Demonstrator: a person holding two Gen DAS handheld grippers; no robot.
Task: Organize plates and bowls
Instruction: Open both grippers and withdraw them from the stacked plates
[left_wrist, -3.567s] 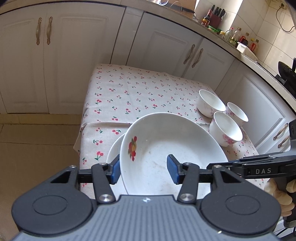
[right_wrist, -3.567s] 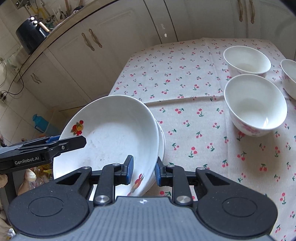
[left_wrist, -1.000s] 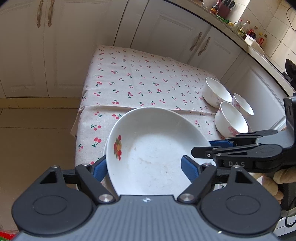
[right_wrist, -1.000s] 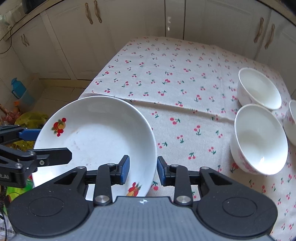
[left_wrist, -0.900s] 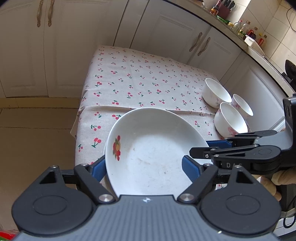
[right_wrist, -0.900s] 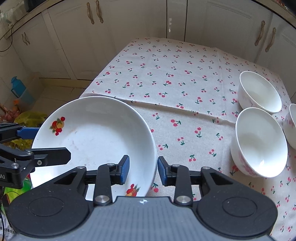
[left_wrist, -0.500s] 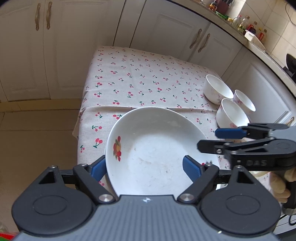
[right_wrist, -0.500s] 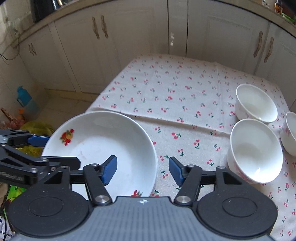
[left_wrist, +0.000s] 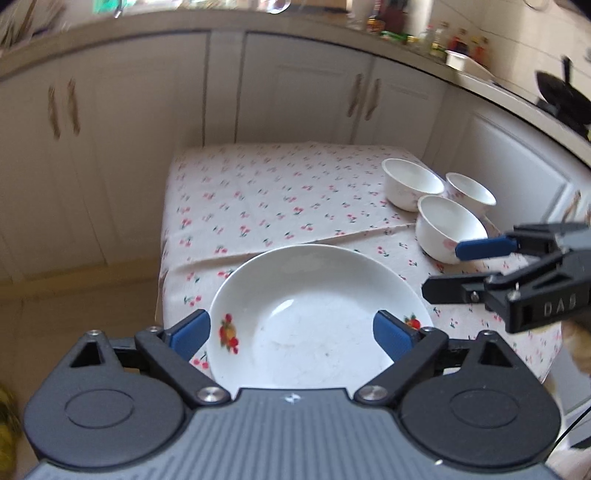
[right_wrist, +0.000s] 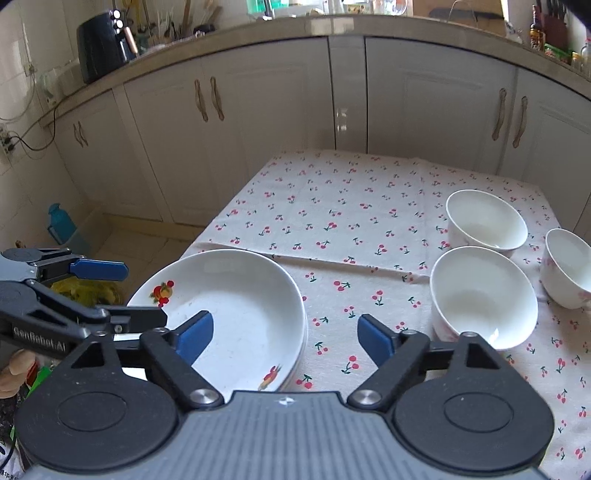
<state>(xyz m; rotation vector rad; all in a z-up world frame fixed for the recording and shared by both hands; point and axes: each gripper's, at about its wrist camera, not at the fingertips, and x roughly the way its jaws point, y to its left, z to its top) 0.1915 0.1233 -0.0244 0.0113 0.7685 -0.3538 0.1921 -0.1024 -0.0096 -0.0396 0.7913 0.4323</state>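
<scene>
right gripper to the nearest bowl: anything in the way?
Nothing visible. The right gripper, jaws opening and empty, hangs over bare tablecloth between the stacked plates and the nearest bowl. Only cloth lies between it and that bowl. The other two bowls sit behind and beside it.

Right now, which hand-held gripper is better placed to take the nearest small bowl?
Right hand-held gripper: the nearest small white ceramic bowl sits just beyond its opening jaws. Left hand-held gripper faces the white fruit-print plates.

White fruit-printed plates (right_wrist: 236, 306) are sitting stacked at the table's near left edge. Three white bowls (right_wrist: 484, 295) are standing upright, clustered to the right.
</scene>
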